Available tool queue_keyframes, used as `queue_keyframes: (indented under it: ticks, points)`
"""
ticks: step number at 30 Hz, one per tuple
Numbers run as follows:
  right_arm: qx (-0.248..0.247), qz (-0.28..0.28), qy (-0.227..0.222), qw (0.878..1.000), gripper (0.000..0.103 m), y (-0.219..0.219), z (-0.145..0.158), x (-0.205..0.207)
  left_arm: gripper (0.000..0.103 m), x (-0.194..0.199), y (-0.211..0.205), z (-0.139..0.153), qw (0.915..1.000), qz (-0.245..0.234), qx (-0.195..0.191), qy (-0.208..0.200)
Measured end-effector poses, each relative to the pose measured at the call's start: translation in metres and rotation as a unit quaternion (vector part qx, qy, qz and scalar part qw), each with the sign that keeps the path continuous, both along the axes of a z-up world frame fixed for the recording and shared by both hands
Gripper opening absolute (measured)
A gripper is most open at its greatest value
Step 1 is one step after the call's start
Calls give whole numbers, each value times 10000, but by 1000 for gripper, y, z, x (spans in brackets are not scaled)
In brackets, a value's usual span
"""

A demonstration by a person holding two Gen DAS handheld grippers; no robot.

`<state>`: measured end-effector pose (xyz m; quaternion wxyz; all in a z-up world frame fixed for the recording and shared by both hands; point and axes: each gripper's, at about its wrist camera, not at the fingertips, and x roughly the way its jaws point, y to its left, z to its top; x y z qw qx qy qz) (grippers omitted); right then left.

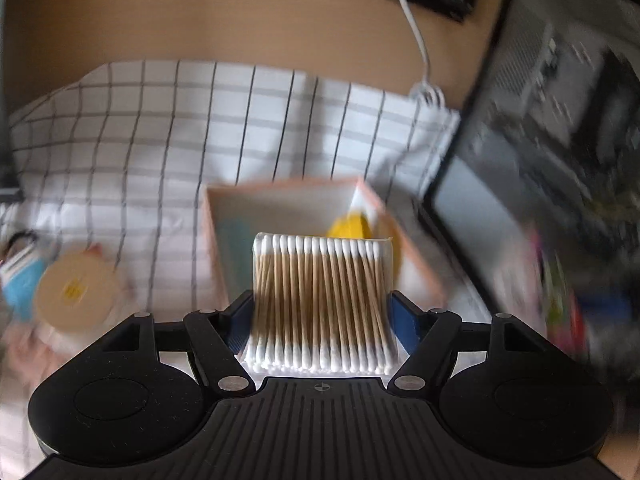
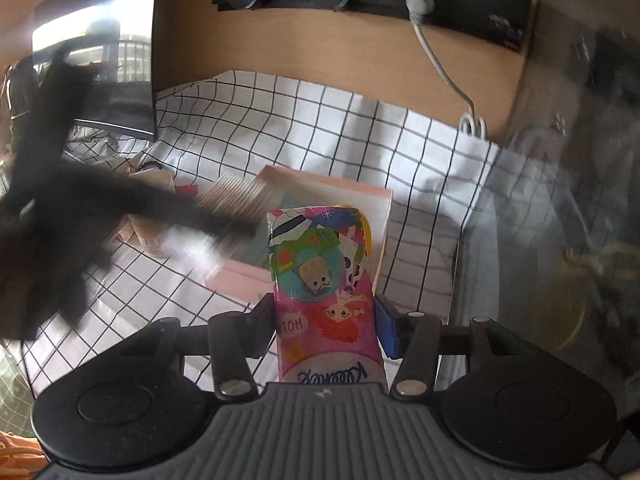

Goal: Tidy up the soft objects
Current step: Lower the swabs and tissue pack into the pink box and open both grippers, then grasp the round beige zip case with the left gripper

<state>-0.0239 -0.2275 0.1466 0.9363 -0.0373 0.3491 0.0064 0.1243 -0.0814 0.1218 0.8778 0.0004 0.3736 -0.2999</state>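
Our left gripper [image 1: 320, 312] pinches a pack of cotton swabs [image 1: 320, 300], long axis pointing ahead at the pink box [image 1: 416, 256] on the checked cloth [image 1: 160, 140]. Our right gripper [image 2: 325, 320] clamps a tissue packet [image 2: 324, 280], just short of the box's near edge.

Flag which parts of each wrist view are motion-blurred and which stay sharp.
Left wrist view: the pack of cotton swabs in the left hand-held gripper is sharp; the pink box, checked cloth and monitor smear. Right wrist view: the tissue pack is crisp; the passing left hand-held gripper is a dark streak.
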Motion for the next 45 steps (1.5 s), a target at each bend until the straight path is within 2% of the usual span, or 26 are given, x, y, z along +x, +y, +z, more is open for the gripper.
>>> queue_keyframes:
  ticks: [2,4,6,8,10,11,13,15,21,24,27,29,32,36,38,41,42,45]
  points:
    - [52,-54,32,10000,51,-2,-8,-5,76,24,-4,-7,9994,184,-262,89]
    - [129,-103,81,9998,50,-6,-17,-8,76,44,-15,-23,9983,397,-208,372]
    - [217,-148,124,9996,50,-8,-24,-9,76,58,-28,-46,9962,417,220,727]
    - [244,-204,154,9994,50,-10,-30,-6,76,63,-39,-63,9930,349,757,831]
    - [282,-281,183,9990,51,-13,-34,-4,76,57,-45,-64,9920,293,1150,438]
    - [307,-320,200,9988,51,-15,-36,-3,76,54,-44,-61,9927,329,1121,305]
    - [388,-386,221,9983,51,-19,-37,2,75,52,-32,-49,9973,400,609,110]
    - [480,-382,210,9979,51,-20,-35,8,75,52,-20,-37,9992,375,100,101]
    - [794,-305,28,9964,51,-21,-19,45,75,31,27,-9,9983,378,-432,11]
    - [1122,-306,-14,9932,51,-17,-11,81,75,5,51,-10,9983,303,-494,104]
    - [1786,-408,123,9830,51,-13,-9,132,74,-24,79,-24,9981,327,-388,336]
    - [2105,-523,311,9757,51,-8,-15,165,74,-39,99,-34,9969,444,-377,521]
    - [2582,-764,861,9592,51,1,-40,217,74,-56,134,-43,9945,711,-363,682]
    - [2427,-1053,1385,9544,57,18,-70,257,74,-66,190,-44,9884,1297,-316,723]
    - [2418,-1087,1377,9543,66,23,-70,259,74,-69,224,-41,9827,1681,-310,706]
    - [2288,-1197,1104,9598,77,32,-54,252,74,-69,272,-41,9723,2215,-308,674]
    - [2208,-1268,1019,9617,77,32,-47,251,74,-68,285,-44,9698,2296,-483,659]
    - [1954,-1329,857,9679,77,51,-24,242,74,-61,329,-51,9596,2664,-648,629]
